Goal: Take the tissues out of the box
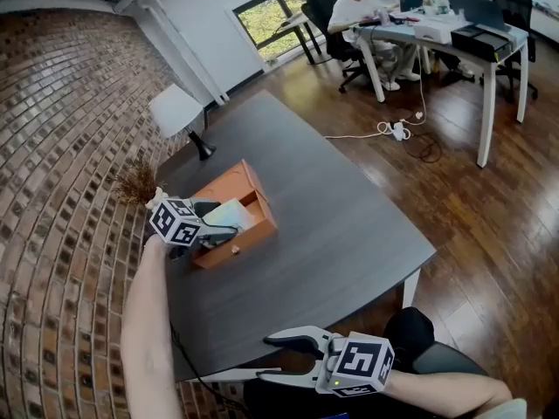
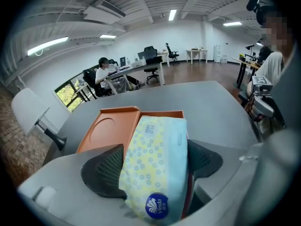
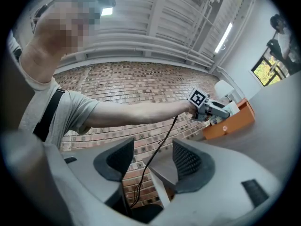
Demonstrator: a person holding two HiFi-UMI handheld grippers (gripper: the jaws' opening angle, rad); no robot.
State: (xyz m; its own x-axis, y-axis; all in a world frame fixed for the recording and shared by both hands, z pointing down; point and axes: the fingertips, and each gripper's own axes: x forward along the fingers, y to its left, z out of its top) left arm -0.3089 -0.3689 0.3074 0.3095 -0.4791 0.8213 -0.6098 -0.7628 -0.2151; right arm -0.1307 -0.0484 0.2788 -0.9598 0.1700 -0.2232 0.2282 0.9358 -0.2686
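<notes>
**Tissue pack clamped above the orange box – drag and slip are the risks**

The tissue pack (image 2: 157, 142) is gripped by the left gripper (image 2: 156, 163); its two pads are pressed into the soft wrapper from either side. The pack is held at the open top of the orange box (image 2: 160, 112), and its far end reaches over the box's back rim. The right gripper (image 3: 150, 159) is held well away from the box, past the near edge of the table (image 1: 349, 225); its jaws are parted and nothing is between them.

Several things could go wrong from here:

- The box is not steadied by anything (the right gripper is far from it); if the pack's lower edge catches on a wall during the lift, the light box is likely to be dragged or tipped with it.
- The wrapper is slick and yielding, so the pack could be squeezed out of the pads or could swing down – more so if it is held off its middle, which appears to be the case.
- A quick sideways pull could knock the box toward the lamp (image 1: 175, 112) standing behind it.

Much cannot be settled:

- The pack's underside is hidden, so it cannot be told whether it is clear of the box's floor.
- In the head view the pack (image 1: 238, 214) is largely covered by the left gripper (image 1: 220, 220).
- The box's inside is screened in both views, so it cannot be made out whether anything else lies in it.
</notes>
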